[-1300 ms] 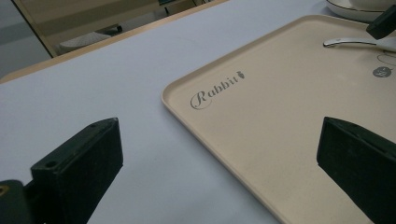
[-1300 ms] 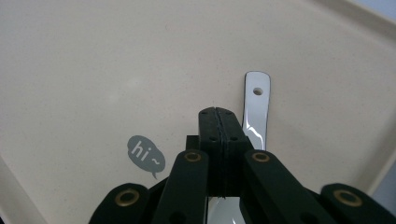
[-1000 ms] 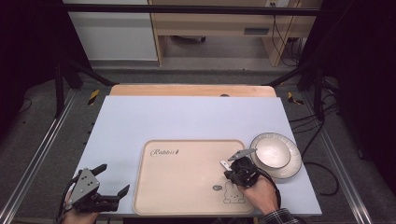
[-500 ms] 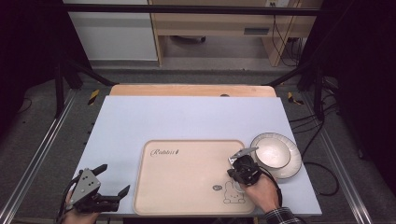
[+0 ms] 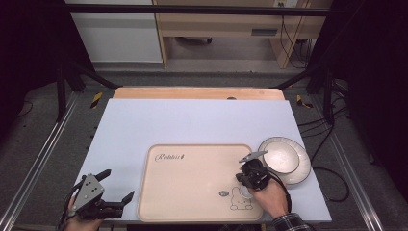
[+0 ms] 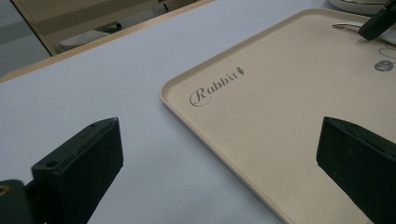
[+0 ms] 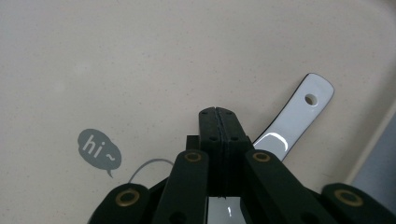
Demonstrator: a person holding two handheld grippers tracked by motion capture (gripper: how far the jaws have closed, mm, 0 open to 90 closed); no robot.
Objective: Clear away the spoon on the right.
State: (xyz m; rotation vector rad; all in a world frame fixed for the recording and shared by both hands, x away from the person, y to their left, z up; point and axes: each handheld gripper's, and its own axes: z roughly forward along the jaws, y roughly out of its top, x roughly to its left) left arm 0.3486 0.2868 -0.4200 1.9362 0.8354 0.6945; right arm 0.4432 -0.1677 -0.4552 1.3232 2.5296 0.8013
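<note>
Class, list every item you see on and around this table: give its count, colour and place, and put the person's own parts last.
Tray: one, beige, printed with "Rabbit" and a rabbit, near edge of the table.
Spoon: one, white, black-edged, hole in its handle, over the tray's right side, clamped by the right gripper.
Plate: one, white, right of the tray.
Table: one, pale blue top, wooden far edge.
Left gripper: one, black, jaws open, left of the tray.
Right gripper: one, black, jaws shut on the spoon.
Hands: two, at the near edge.
</note>
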